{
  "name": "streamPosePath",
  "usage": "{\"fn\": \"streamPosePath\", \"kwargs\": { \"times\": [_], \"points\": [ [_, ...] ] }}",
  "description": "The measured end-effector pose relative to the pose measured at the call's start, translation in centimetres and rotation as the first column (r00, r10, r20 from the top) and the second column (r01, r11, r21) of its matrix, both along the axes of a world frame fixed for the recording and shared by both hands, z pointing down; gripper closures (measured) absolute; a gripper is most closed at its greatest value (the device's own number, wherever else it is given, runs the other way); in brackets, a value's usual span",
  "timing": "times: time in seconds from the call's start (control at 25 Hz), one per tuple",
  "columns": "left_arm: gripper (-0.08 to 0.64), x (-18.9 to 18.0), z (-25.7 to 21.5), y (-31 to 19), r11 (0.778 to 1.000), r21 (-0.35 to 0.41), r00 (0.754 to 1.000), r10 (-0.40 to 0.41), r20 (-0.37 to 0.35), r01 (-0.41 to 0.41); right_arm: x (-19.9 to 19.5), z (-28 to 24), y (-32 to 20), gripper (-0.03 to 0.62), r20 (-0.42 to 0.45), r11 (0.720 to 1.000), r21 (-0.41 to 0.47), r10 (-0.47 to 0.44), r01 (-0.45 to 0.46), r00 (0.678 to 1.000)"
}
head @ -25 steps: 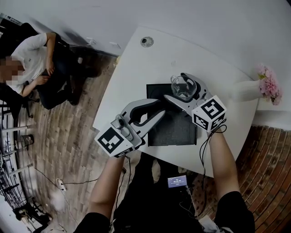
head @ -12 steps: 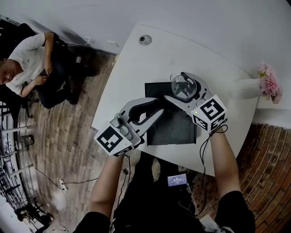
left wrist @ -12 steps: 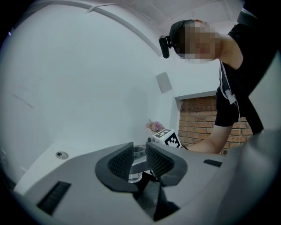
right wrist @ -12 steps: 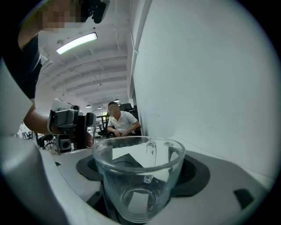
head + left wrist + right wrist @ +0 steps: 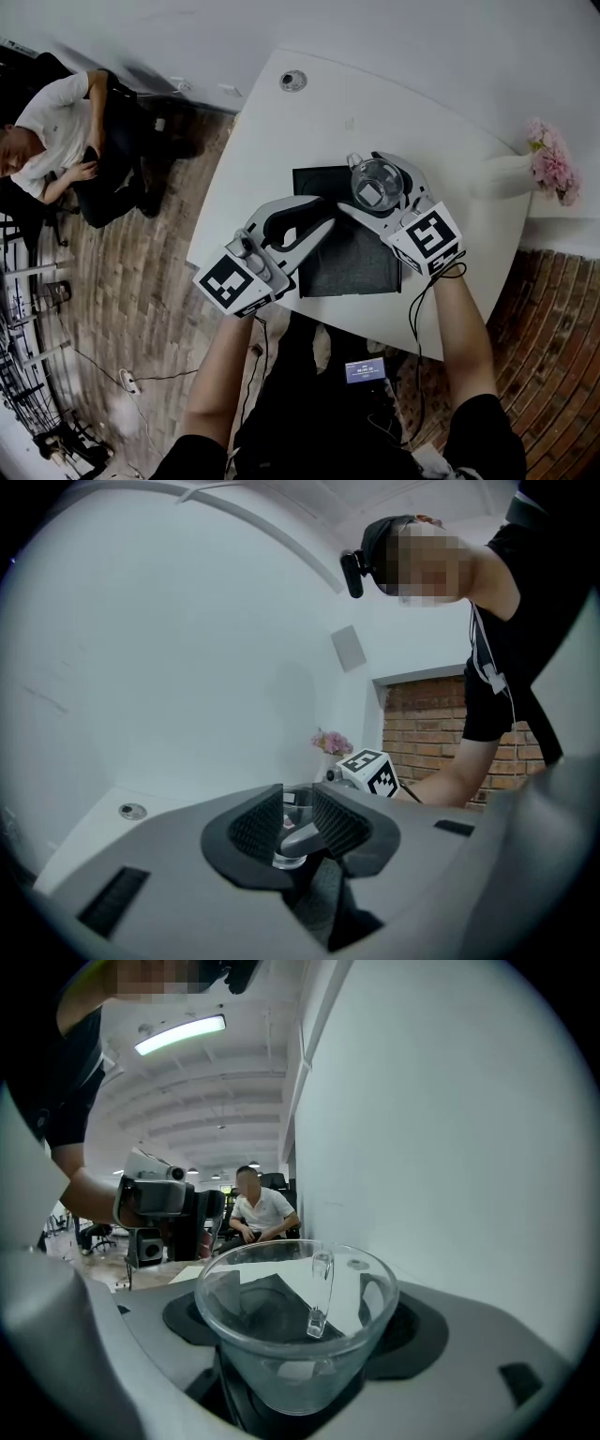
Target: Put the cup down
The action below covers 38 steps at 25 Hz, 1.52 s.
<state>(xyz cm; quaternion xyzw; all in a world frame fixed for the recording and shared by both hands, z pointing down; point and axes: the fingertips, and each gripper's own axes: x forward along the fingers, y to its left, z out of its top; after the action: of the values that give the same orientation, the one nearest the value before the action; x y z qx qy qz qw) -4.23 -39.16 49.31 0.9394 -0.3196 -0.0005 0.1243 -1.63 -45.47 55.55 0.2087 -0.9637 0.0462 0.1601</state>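
Cup [image 5: 378, 183] sits clamped in the right gripper's [image 5: 373, 187] fingers over the dark mat's [image 5: 352, 267] far corner on the worktop [image 5: 309, 131]. Lowering is in hand. Next it must settle upright, then be released. The left gripper's [image 5: 330, 216] fingers stand part-open and empty near the mat.

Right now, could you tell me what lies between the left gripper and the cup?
In the head view: only bare dark mat and the right gripper's near jaw, clamped on the cup, before the open left gripper.
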Motion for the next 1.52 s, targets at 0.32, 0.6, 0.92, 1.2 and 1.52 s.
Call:
{"fn": "streamPosePath", "kwargs": {
  "times": [0.32, 0.6, 0.92, 1.2, 1.52],
  "points": [
    [0.468, 0.6, 0.9, -0.4, 1.0, -0.002, 0.999, -0.01, 0.034, 0.01, 0.1, 0.2, 0.5, 0.164, -0.02, 0.999, 0.049, 0.01, -0.009, 1.0],
    [0.468, 0.6, 0.9, -0.2, 1.0, -0.001, 0.999, -0.011, 0.04, 0.011, 0.3, 0.6, 0.6, 0.164, -0.08, 0.999, 0.046, 0.011, -0.007, 0.997],
    [0.468, 0.7, 0.9, -0.3, 1.0, -0.001, 0.998, -0.012, 0.058, 0.012, 1.2, 0.5, 0.9, 0.163, -0.052, 1.0, 0.007, 0.019, -0.018, 0.998],
    [0.42, 1.4, 1.1, -0.2, 1.0, -0.009, 0.995, 0.005, 0.099, -0.004, 3.0, -0.1, 1.6, 0.163, -0.039, 0.997, -0.008, 0.079, -0.079, 0.996],
    [0.414, 1.5, 0.7, 0.4, 1.0, -0.004, 0.989, 0.02, 0.145, -0.019, 4.6, -1.9, 3.1, 0.163, 0.005, 0.991, -0.06, 0.121, -0.12, 0.993]
  ]
}}
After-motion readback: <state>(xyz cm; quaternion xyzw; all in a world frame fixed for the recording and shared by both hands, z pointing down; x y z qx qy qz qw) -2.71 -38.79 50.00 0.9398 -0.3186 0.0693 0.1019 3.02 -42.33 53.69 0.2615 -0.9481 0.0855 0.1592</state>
